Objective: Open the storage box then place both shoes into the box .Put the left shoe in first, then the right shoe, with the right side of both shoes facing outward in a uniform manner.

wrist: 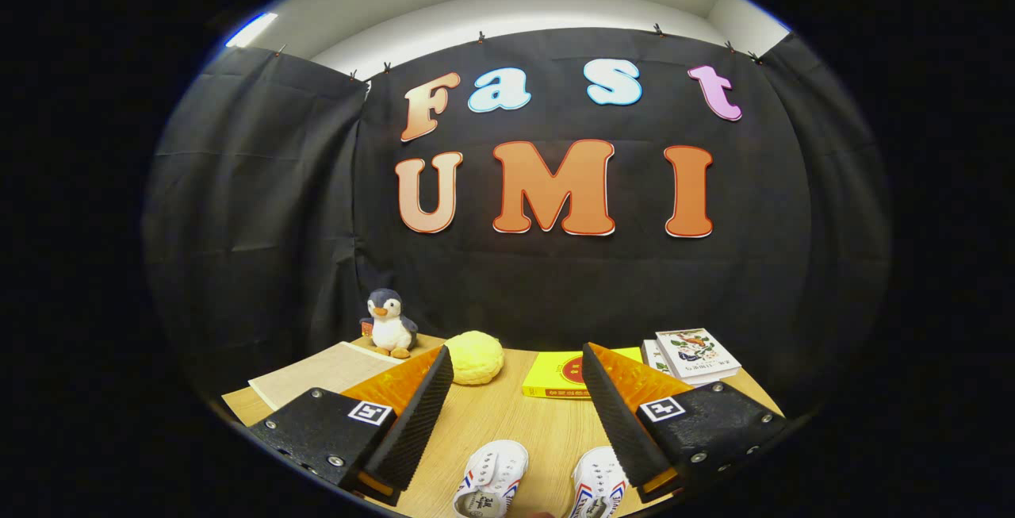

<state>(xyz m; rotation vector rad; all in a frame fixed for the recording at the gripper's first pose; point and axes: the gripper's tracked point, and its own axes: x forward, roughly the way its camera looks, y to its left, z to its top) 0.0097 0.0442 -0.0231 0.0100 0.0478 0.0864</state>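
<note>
You are holding the gripper [517, 371] wide open and empty above the wooden table [507, 423], with the two small white canvas shoes with red and blue stripes [493, 486] [599, 488] lying low between its fingers. The storage box is nowhere among what you are facing, so reaching for a shoe now risks breaking the order: box first.

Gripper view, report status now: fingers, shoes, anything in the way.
Gripper open, holding nothing, above the table. Two white shoes side by side below the fingers, untouched. Yellow bun and yellow book lie beyond.
</note>
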